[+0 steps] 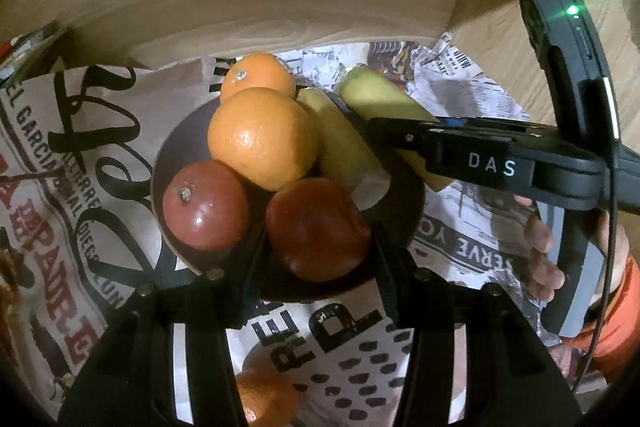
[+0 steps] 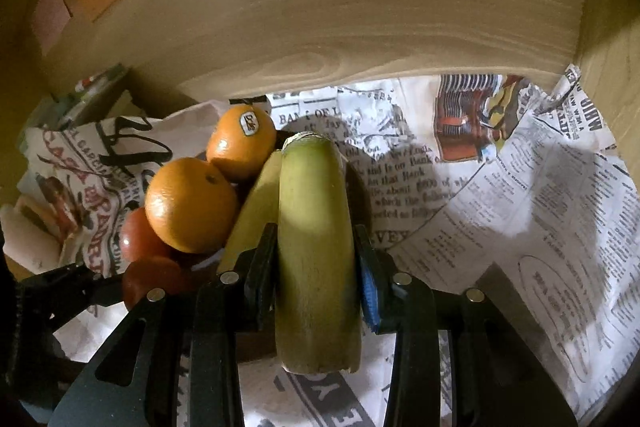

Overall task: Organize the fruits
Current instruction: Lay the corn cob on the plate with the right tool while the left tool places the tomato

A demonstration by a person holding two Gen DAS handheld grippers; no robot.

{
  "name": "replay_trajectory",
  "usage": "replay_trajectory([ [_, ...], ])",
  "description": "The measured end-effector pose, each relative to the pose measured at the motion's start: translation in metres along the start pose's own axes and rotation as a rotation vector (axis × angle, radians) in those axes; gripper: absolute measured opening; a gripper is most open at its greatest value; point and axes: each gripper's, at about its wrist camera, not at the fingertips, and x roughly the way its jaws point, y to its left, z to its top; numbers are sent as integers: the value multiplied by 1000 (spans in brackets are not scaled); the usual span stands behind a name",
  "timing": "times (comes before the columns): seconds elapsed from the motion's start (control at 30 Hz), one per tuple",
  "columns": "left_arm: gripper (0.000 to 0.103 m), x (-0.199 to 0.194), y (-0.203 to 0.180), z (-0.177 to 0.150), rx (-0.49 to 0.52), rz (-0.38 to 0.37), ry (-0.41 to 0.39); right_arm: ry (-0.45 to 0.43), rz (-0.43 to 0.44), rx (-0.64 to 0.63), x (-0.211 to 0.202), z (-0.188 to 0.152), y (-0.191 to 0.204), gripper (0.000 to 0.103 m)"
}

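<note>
A dark plate point(image 1: 404, 211) holds two oranges point(image 1: 262, 137), two red apples point(image 1: 206, 205) and a banana piece point(image 1: 346, 147). My left gripper point(image 1: 316, 231) has its fingers on either side of the near apple point(image 1: 318, 229), shut on it over the plate. My right gripper point(image 2: 316, 259) is shut on a yellow-green banana piece point(image 2: 316, 239) at the plate's right edge; it shows from the side in the left wrist view point(image 1: 404, 133). In the right wrist view, the oranges point(image 2: 190, 205) and a second banana piece point(image 2: 256, 211) lie left of it.
Printed newspaper point(image 2: 520, 195) covers the surface. A loose orange point(image 1: 262, 399) lies on the paper below my left gripper. A wooden wall point(image 2: 360, 7) stands right behind the plate. Clutter point(image 2: 92, 95) sits at the far left.
</note>
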Motion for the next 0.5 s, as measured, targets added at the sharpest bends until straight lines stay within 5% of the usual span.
replay_trajectory([
  [0.5, 65, -23, 2, -2, -6, 11, -68, -80, -46, -105, -35, 0, 15, 43],
])
